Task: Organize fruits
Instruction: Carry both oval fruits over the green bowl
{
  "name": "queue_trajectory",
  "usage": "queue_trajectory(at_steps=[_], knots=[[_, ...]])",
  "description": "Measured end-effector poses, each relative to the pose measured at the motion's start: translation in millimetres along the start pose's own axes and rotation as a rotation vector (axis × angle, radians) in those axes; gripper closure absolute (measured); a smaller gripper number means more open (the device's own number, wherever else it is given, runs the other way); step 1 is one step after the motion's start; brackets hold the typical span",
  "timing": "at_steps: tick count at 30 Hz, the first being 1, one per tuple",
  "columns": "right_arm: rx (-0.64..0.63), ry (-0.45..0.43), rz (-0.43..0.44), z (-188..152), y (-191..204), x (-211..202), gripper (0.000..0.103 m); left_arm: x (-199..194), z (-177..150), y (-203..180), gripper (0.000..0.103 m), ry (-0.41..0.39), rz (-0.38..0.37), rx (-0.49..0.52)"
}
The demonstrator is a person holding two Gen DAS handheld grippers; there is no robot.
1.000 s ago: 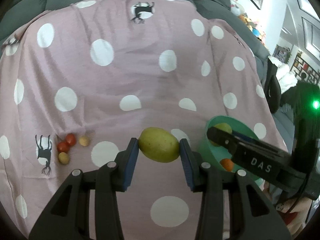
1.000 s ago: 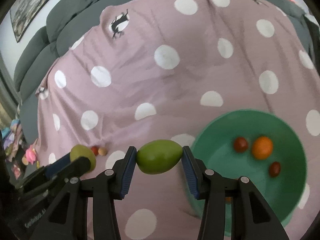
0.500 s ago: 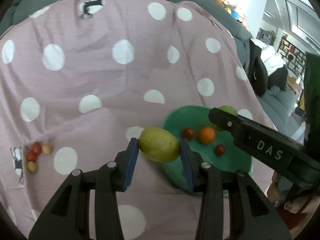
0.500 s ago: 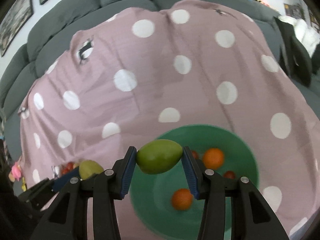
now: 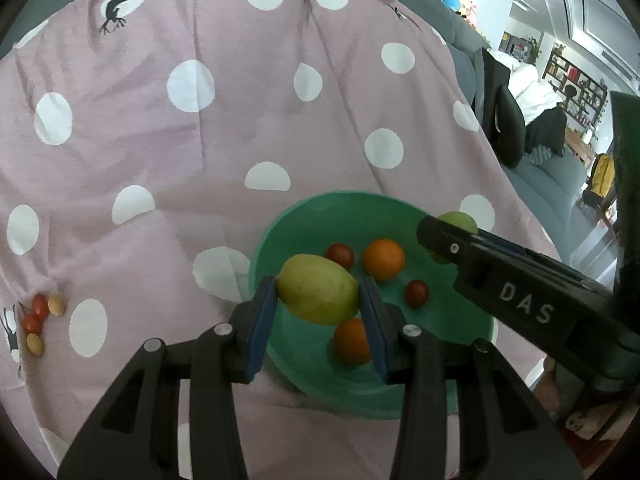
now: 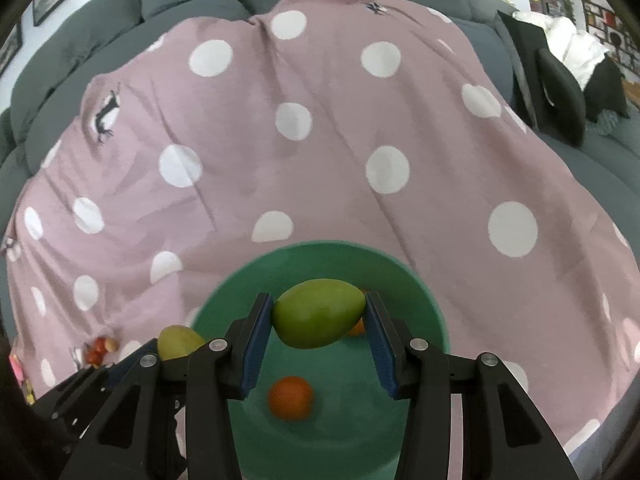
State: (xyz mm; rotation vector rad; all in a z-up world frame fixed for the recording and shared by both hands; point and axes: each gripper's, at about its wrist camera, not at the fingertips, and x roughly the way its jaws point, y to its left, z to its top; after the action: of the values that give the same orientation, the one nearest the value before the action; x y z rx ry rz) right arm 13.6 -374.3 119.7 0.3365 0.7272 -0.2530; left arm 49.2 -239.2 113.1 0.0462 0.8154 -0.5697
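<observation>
Left tool [image 5: 318,300]: clamped on a yellow-green mango [image 5: 317,294], blue pads pressing on its two ends
Yellow-green mango axis: long axis runs side to side across the gap between the fingers, held above the near-left part of the green bowl [image 5: 276,228]
Right tool [image 6: 319,314]: gripping a green mango [image 6: 318,313] end to end
Green mango axis: long axis crosswise between the pads, narrower end toward the right pad and tipped slightly up; it hangs over the bowl's middle
Bowl contents: in the left view, an orange [image 5: 351,340] just past the tool's right finger, a second orange [image 5: 383,259] farther in, and two dark red cherry tomatoes [image 5: 340,255] near them
Right tool seen from the left camera: reaches in from the right over the bowl's far rim
Loose fruit: a small cluster of red and yellowish tomatoes [image 5: 39,318] lies well to the left on the blanket
Surface: pink polka-dot blanket [image 5: 192,140] spread over a grey sofa [image 6: 192,0]
</observation>
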Motion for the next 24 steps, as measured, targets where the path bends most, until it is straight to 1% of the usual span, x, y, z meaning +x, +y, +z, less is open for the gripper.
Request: queue_trajectory(at_steps=[12, 24], knots=[[-0.01, 0.059, -0.048, -2, -8, 15, 0.055, 19, -3, -12, 0.061, 0.049, 0.015, 0.017], [-0.023, 0.108, -0.09, -7, -12, 29, 0.055, 31, -6, -15, 0.061, 0.08, 0.022, 0.024]])
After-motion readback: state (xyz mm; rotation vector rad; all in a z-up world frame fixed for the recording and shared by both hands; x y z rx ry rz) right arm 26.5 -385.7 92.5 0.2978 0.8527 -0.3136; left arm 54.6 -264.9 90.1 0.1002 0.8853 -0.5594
